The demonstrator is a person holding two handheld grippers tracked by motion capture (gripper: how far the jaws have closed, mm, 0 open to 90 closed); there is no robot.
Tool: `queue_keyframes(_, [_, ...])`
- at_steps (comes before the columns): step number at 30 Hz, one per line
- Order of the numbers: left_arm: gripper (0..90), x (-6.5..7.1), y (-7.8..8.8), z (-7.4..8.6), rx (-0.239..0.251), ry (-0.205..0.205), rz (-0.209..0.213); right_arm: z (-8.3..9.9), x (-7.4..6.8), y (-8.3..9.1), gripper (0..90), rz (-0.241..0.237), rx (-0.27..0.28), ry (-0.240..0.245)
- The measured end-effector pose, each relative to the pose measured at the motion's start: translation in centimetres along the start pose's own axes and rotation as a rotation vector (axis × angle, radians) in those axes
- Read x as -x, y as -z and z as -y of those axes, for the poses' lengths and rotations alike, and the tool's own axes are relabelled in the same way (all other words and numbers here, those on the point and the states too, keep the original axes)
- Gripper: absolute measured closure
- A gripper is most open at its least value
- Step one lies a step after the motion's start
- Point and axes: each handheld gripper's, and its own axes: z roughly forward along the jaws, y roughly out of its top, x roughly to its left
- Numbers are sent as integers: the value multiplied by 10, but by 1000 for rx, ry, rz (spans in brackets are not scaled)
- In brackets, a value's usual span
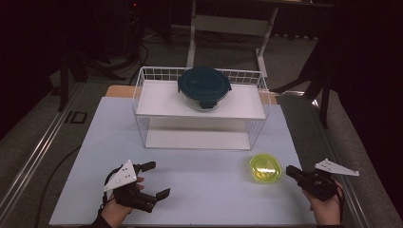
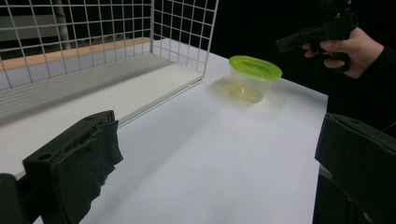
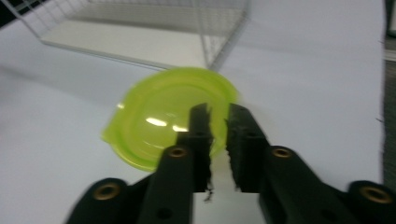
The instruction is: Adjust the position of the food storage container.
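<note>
A small clear container with a lime-green lid (image 1: 265, 168) (image 2: 254, 70) (image 3: 159, 116) stands on the white table at the front right. My right gripper (image 1: 288, 170) (image 3: 218, 109) hovers just right of it and slightly above, pointing at its lid, jaws drawn together to a thin slit with nothing between them. The left gripper view also catches the right gripper (image 2: 281, 45) above and beyond the container. At the front left my left gripper (image 1: 156, 179) (image 2: 215, 177) rests low with its jaws wide open and empty.
A white wire rack (image 1: 157, 102) (image 2: 93, 37) (image 3: 224, 32) stands at the back of the table. On its upper shelf sits a glass bowl with a dark teal lid (image 1: 204, 87). Dark floor and a table frame lie beyond.
</note>
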Motion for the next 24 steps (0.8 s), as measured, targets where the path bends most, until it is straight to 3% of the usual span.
queue_keyframes(3, [0,0,0,0,3,1,0,5,7,-3,895,11,-25,-5])
queue_keyframes(6, [0,0,0,0,2,-1,0,9,10,-8,896,22,-43,-2])
queue_keyframes(15, [0,0,1,0,9,-1,4,25,28,-34,898,26,-101,-64])
queue_keyframes(24, [0,0,2,-1,13,-1,4,37,20,-51,899,-22,-143,-67])
